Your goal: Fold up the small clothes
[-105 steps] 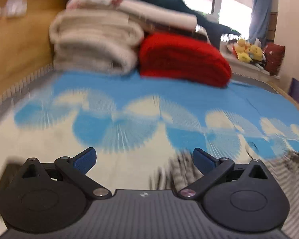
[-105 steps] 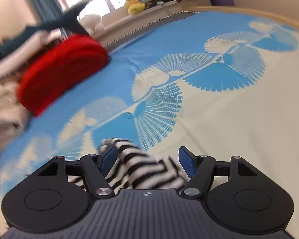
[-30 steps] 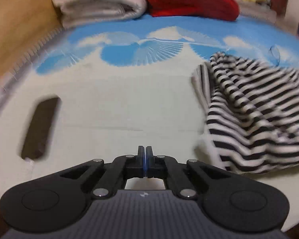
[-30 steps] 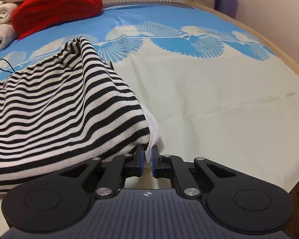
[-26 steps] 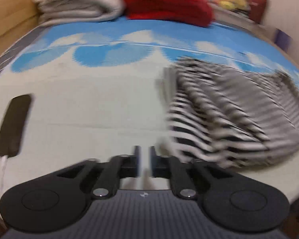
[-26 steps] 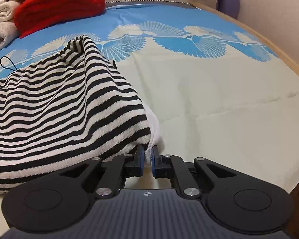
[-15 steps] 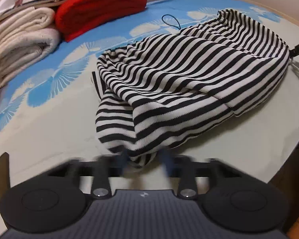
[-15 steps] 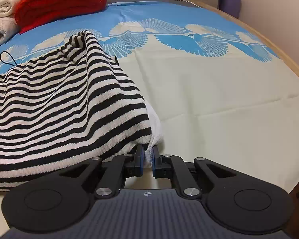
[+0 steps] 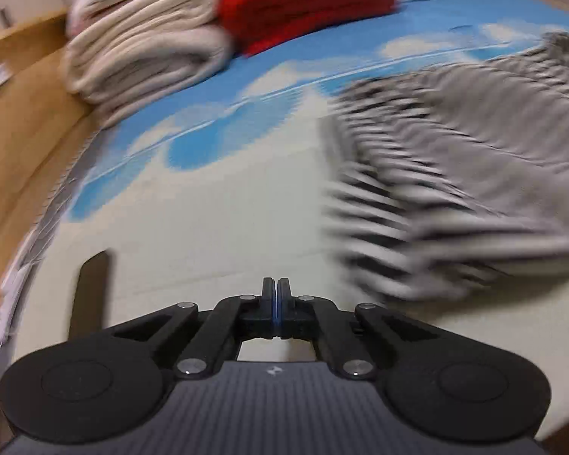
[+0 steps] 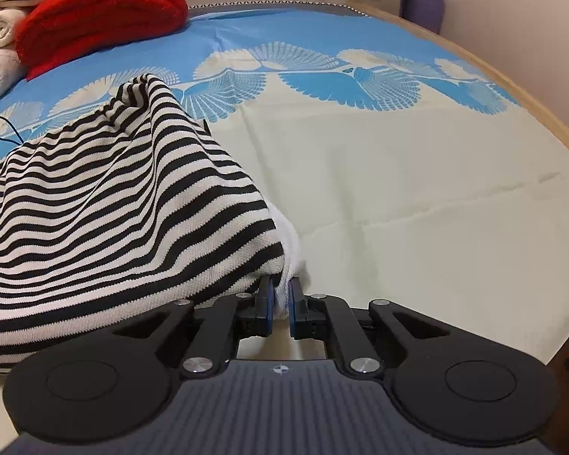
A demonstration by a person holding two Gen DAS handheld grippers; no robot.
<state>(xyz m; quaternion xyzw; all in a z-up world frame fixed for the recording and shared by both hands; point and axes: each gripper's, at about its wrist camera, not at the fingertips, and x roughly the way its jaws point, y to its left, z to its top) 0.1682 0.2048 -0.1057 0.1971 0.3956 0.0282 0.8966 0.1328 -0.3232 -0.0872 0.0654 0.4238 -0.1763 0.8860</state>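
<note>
Closest in, the right gripper (image 10: 279, 305) pinches the near corner of the striped garment (image 10: 106, 204), a plain white layer of it bunched between the blue pads. The left gripper (image 9: 275, 309) has its fingers pressed together with nothing between them, poised over bare cream sheet (image 9: 216, 220) just left of the garment.

The garment is a black-and-white horizontally striped knit, heaped and rumpled on the bed, rising to a peak at its far edge. The right wrist view shows it sharply; the left wrist view shows it smeared by motion, but adds a dark flat object (image 9: 91, 288) lying on the sheet by the bed's edge. Farther back come the blue fan-patterned band, a red folded blanket (image 10: 102, 15) and cream folded blankets (image 9: 144, 49). No readable writing shows.
</note>
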